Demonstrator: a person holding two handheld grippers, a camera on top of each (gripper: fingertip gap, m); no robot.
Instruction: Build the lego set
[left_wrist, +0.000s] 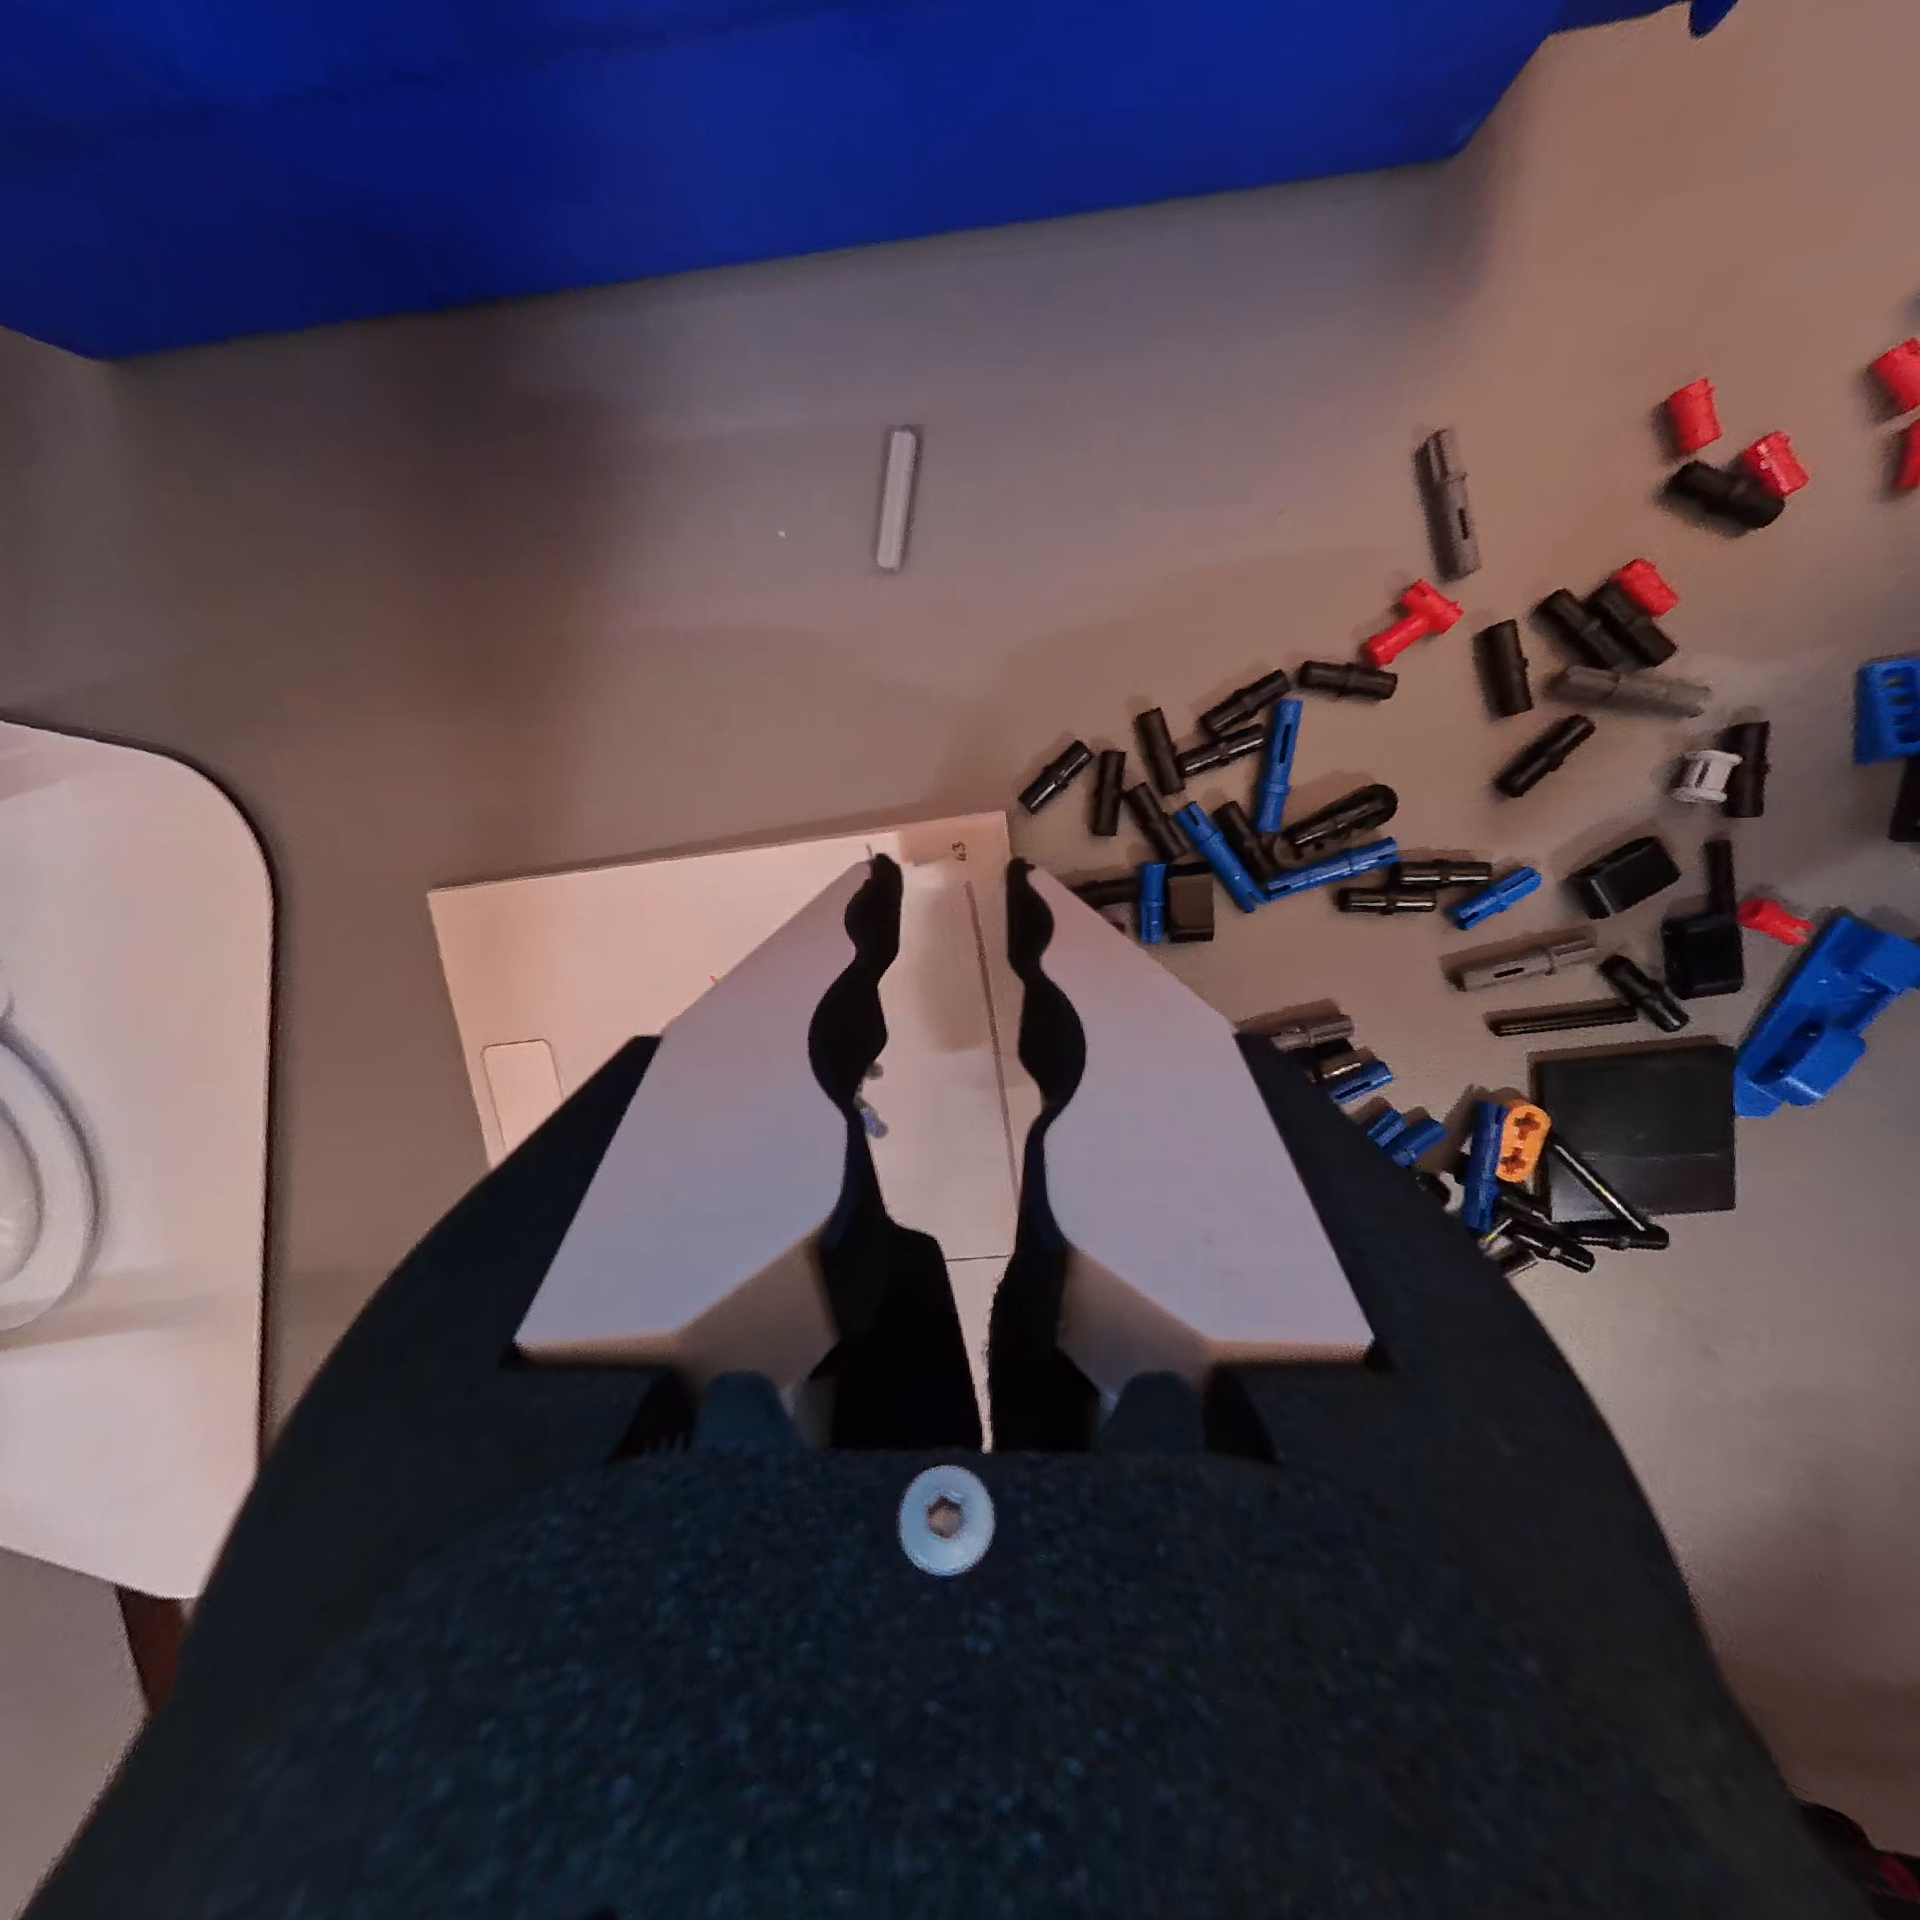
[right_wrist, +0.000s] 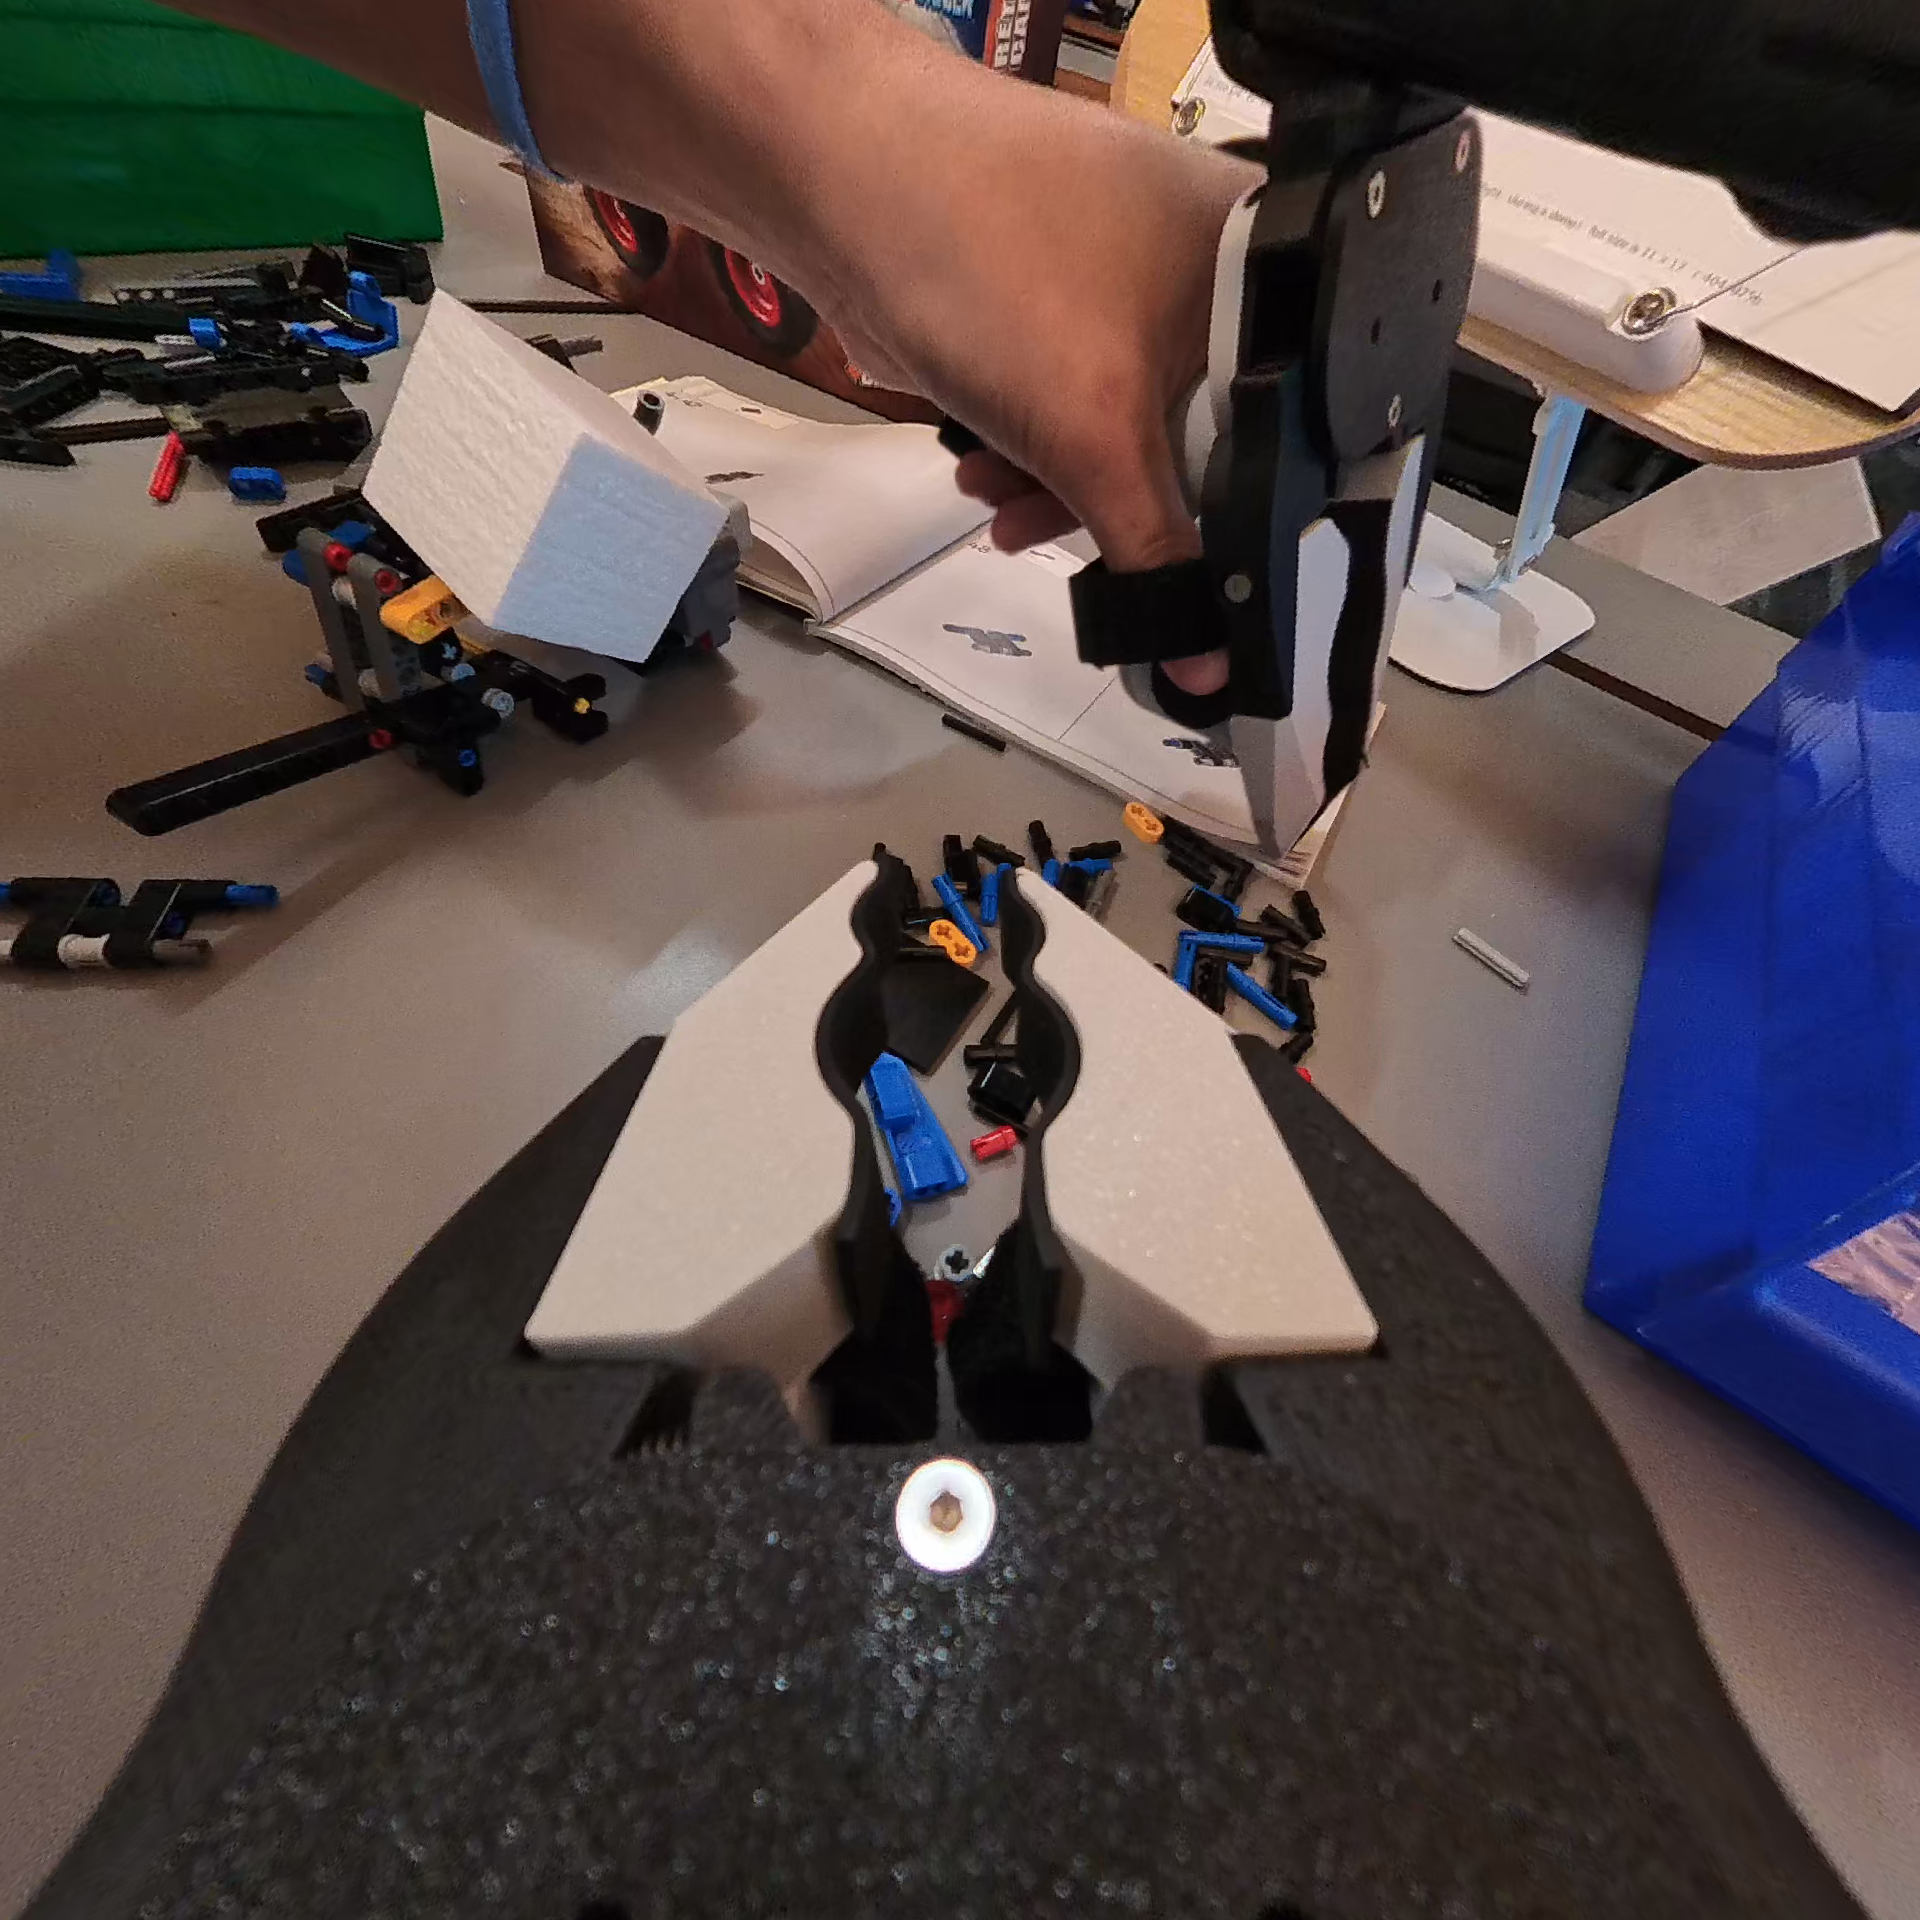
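Loose Lego pins (left_wrist: 1299, 821), black, blue and red, lie scattered on the grey table. In the right wrist view the pin pile (right_wrist: 1236, 945) lies just beyond my right gripper (right_wrist: 948, 873), which is open and empty low over a blue piece (right_wrist: 914, 1138) and a black panel (right_wrist: 930, 1013). My left gripper (left_wrist: 951, 873) is open and empty above the open instruction booklet (left_wrist: 623, 956). It also shows in the right wrist view (right_wrist: 1309, 675), held by a hand and pointing down at the booklet (right_wrist: 935, 582). A partly built model (right_wrist: 416, 665) lies at the left under a white foam block (right_wrist: 540, 488).
A blue bin (right_wrist: 1787, 987) stands at the right, also across the top of the left wrist view (left_wrist: 623, 156). A grey axle (left_wrist: 899, 499) lies alone. A white stand base (left_wrist: 125, 1039), a small sub-assembly (right_wrist: 114, 920), more parts (right_wrist: 208, 343) and a green bin (right_wrist: 208, 125) are around. Left tips to right tips: about 15 cm. The right tips stand about 6 cm off the blue piece (right_wrist: 914, 1138). Look for it in the left wrist view (left_wrist: 1817, 995) too.
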